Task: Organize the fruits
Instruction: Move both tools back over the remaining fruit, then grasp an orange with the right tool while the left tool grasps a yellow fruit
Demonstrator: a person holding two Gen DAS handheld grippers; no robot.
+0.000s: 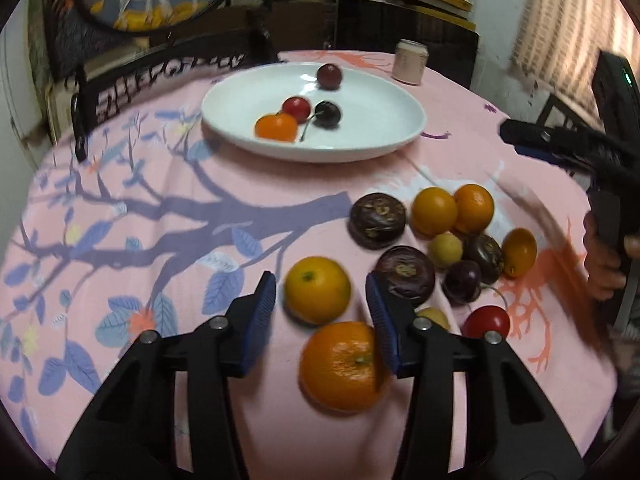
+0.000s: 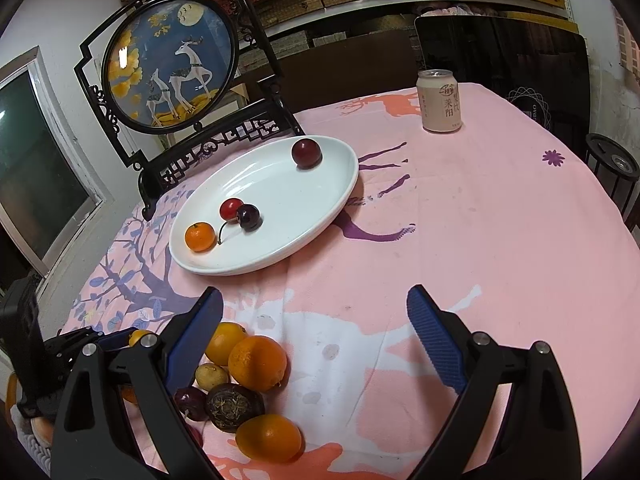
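Pink cloth (image 2: 460, 208) printed with purple branches covers the counter in front of you. On it sits a white oval plate (image 2: 320, 208), which already holds a small orange mandarin (image 2: 199, 236), a red cherry (image 2: 231, 208) touching a dark cherry (image 2: 248, 217), and a dark red plum (image 2: 306, 153) alone near the far rim.

Your left tongs (image 1: 322, 308) point down at the loose pile of fruit on the near side of the cloth. Their blue pads stand either side of a yellow-orange citrus (image 1: 317, 289), with a sliver of cloth showing on each side, so they are not yet pressing on it. A larger orange (image 1: 342, 366) lies just in front of the camera, tucked against the right pad. A dark purple round fruit (image 1: 406, 281) sits just outside that same pad.

Further out in the pile you have a second dark wrinkled fruit (image 1: 377, 220), two oranges (image 1: 434, 210) side by side, a pale yellow small fruit (image 1: 446, 250), a kumquat-shaped orange fruit (image 1: 519, 251) and a red cherry tomato (image 1: 486, 321).

Your right tongs (image 2: 316, 316) hang wide open over bare cloth, holding nothing, with the pile just beside their left finger. A drink can (image 2: 439, 101) stands upright at the far edge, well apart from the plate, and a framed round deer picture (image 2: 170, 64) stands behind the plate.
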